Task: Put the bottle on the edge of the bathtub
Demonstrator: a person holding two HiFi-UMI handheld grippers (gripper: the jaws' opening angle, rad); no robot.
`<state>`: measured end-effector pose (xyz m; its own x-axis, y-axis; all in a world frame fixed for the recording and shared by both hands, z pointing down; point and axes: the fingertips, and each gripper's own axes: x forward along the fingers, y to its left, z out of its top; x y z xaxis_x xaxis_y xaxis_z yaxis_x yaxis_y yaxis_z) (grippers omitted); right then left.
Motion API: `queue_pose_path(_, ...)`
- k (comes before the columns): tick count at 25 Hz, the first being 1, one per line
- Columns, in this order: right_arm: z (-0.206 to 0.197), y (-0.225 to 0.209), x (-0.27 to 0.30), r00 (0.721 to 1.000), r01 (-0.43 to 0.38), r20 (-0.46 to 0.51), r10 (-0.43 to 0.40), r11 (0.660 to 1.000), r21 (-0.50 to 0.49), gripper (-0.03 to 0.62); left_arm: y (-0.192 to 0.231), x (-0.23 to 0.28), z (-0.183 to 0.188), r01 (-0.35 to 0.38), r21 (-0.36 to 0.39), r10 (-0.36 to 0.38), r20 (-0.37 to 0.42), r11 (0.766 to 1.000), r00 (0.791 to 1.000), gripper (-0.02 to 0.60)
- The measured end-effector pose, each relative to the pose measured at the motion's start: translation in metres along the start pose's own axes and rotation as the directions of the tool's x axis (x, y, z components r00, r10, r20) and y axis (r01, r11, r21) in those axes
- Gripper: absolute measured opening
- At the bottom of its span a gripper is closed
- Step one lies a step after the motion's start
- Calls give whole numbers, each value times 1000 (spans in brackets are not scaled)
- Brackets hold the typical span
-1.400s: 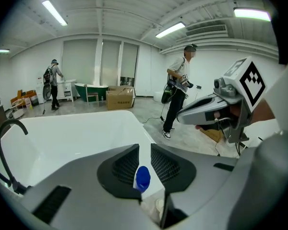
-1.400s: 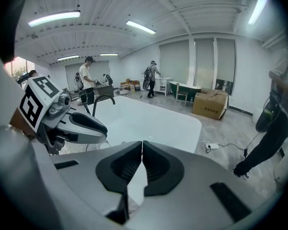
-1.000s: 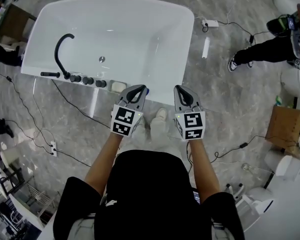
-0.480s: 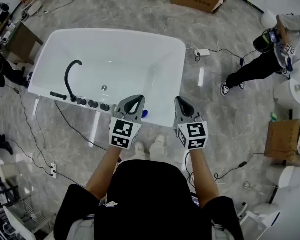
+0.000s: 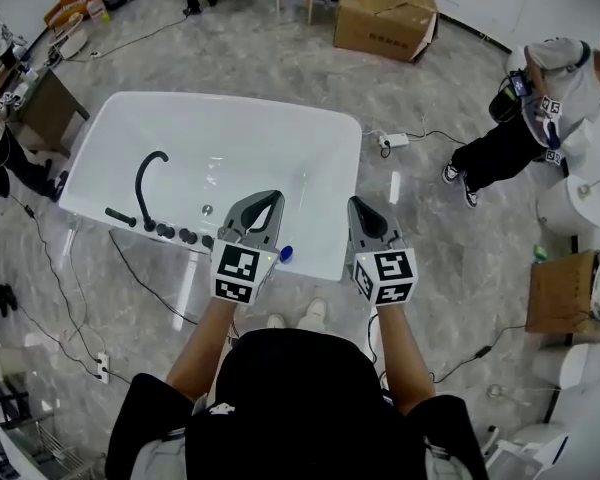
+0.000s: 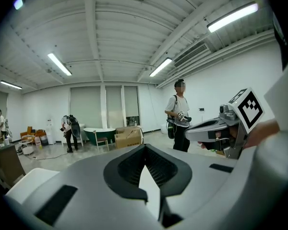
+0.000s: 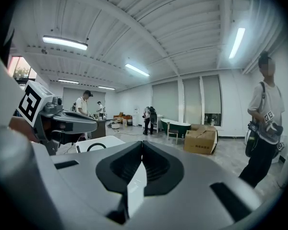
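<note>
Both your grippers are clenched with nothing in them, left gripper (image 5: 267, 200) and right gripper (image 5: 360, 208). The bottle (image 5: 285, 254) sits mid-frame on the bathtub (image 5: 310, 148) rim, just beside your left one.

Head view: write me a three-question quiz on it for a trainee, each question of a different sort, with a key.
1. True or false: the left gripper holds the blue-topped bottle.
2. As the head view shows it, the black faucet stands toward which part of the bathtub? A) left end B) right end C) far rim
3. Fill in: on the floor beyond the bathtub lies a large cardboard ___.

Key
1. False: its jaws are shut on nothing, and the bottle stands on the bathtub's near rim.
2. A
3. box: the cardboard box.
</note>
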<state>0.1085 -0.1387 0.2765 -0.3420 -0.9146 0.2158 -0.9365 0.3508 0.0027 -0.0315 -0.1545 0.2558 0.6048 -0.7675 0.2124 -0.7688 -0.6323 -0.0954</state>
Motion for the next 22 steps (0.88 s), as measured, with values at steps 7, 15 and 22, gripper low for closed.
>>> queue_pose_path(7, 38, 7, -2, 998, -3, 70, 5, 1000, -31, 21, 4, -6, 38, 2, -3, -2, 77, 1000, 997, 14)
queue_pose_path(15, 57, 5, -4, 994, 6, 112, -1, 999, -49, 21, 2, -11, 69, -2, 11, 1, 149, 1000, 989, 14)
queue_pose_path(22, 65, 0, -2, 992, 9, 127, -2, 999, -52, 21, 0, -8, 79, -1, 15, -2, 155, 1000, 988, 14)
